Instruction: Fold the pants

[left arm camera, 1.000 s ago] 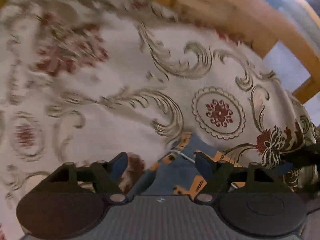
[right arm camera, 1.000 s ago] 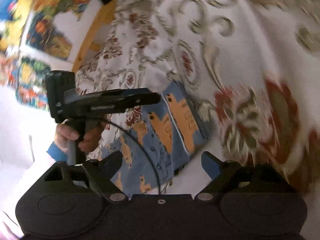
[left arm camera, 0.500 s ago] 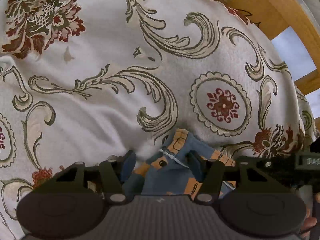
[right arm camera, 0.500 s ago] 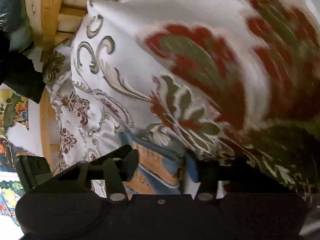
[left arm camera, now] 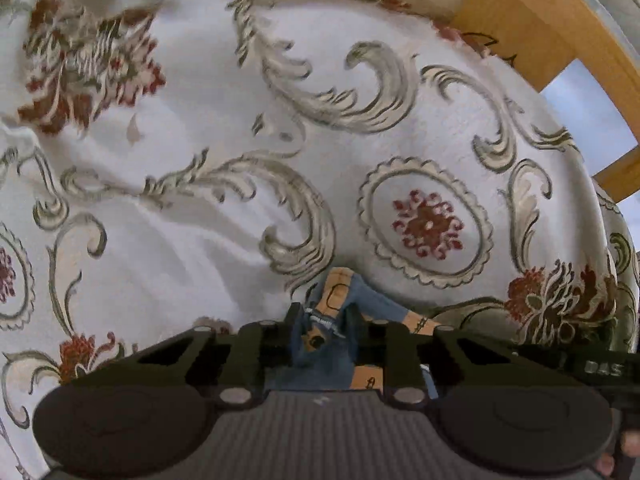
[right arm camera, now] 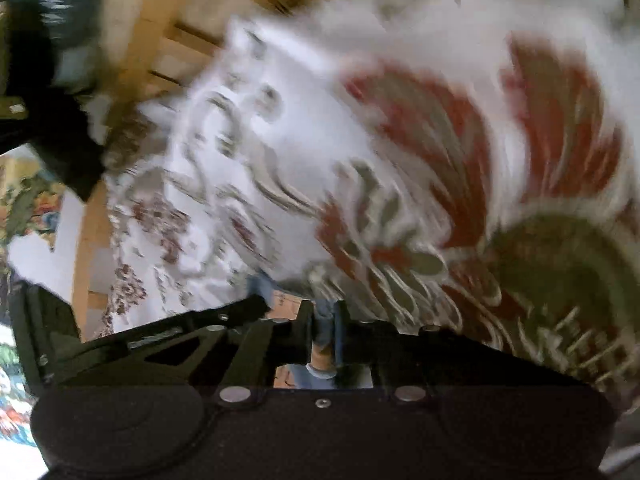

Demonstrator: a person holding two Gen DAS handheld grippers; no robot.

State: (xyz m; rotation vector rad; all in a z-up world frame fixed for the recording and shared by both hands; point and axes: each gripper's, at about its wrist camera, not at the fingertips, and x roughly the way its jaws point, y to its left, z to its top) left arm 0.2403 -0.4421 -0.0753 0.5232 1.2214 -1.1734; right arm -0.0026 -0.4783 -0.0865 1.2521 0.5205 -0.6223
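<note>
Pants made of soft blue cloth with orange shapes printed on them are lying bunched on a white bedcover that has curly grey-green leaves and dark red flowers sewn into it. The left gripper is closed tight on a raised ridge of the blue cloth, and a small white tag on the pants can be seen between its two black fingers. The right gripper is closed as well, with a thin strip of the same blue and orange cloth pinched between its jaws, though this view is very blurry. A yellow wooden frame is seen past the far edge of the bedcover. The step in hand is judged to be a lift of two pinched spots so that one part of the pants can be laid over another. For this to be done well, both grips should be kept firm, so that no cloth slips out. The two held spots should be raised together and kept level, so that the cloth hangs flat between them. The cloth should be pulled gently apart to take out wrinkles, and then put down slowly with the edges matched. Care should be taken that the bedcover is not pinched and dragged along. Some white letters, which look like "DAS", are seen on a black bar at the right of the left view. The writing on the small white tag is too tiny to be read.
</note>
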